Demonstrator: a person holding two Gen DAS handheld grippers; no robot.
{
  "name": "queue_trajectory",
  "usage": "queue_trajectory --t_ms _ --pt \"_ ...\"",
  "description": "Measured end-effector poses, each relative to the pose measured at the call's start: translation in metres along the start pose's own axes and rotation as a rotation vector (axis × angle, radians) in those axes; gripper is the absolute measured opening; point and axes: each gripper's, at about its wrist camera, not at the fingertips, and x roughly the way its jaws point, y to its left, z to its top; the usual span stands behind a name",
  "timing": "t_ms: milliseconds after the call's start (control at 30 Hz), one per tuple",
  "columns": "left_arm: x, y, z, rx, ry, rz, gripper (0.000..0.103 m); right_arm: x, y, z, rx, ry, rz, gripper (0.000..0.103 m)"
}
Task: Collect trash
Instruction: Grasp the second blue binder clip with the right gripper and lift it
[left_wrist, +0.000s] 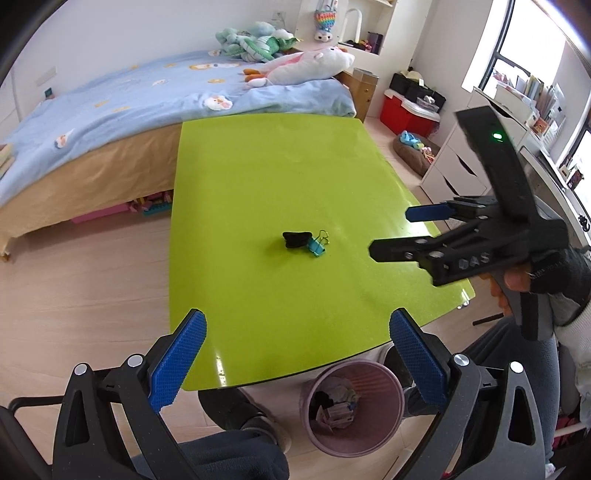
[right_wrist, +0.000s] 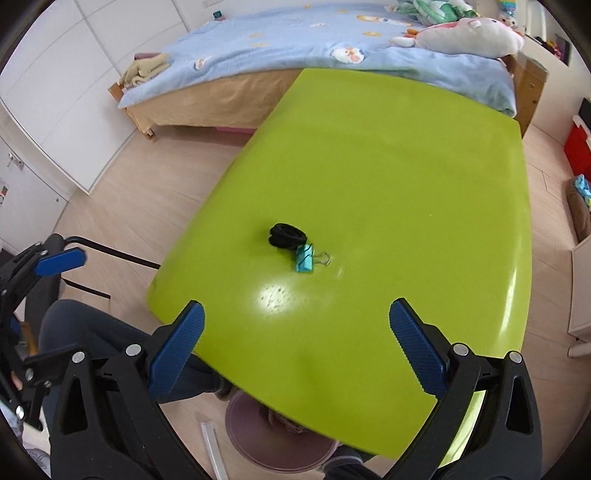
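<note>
A black bundle (right_wrist: 287, 235) and a teal binder clip (right_wrist: 305, 259) lie touching mid-way across the green desk (right_wrist: 406, 177). Both the left gripper (left_wrist: 297, 345) and right gripper (right_wrist: 296, 341) hover spread and empty. A pink bin (left_wrist: 356, 408) stands below the desk's near edge.

Only one readable mark: raised letters "DAS" on the black body of the right claw (left_wrist: 391, 232), seen from the left wrist view. First letter not fully clear, maybe "D" or "O". No other legible text, label or number anywhere else in either view.
</note>
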Motion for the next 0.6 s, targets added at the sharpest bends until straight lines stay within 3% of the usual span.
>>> queue_trajectory --t_ms 233,500,567,600 --pt "0.010 0.011 -0.001 -0.023 0.024 0.001 0.095 0.050 -0.007 0.023 -0.029 0.086 0.015 0.064" --pt "0.021 0.021 0.000 -0.045 0.044 -0.002 0.095 0.081 -0.021 0.031 0.003 0.112 0.080 0.038" --pt "0.025 0.022 0.001 -0.046 0.049 -0.004 0.096 0.084 -0.023 0.032 0.003 0.115 0.086 0.020" --pt "0.026 0.022 0.002 -0.047 0.050 -0.005 0.095 0.086 -0.023 0.032 0.002 0.117 0.089 0.016"
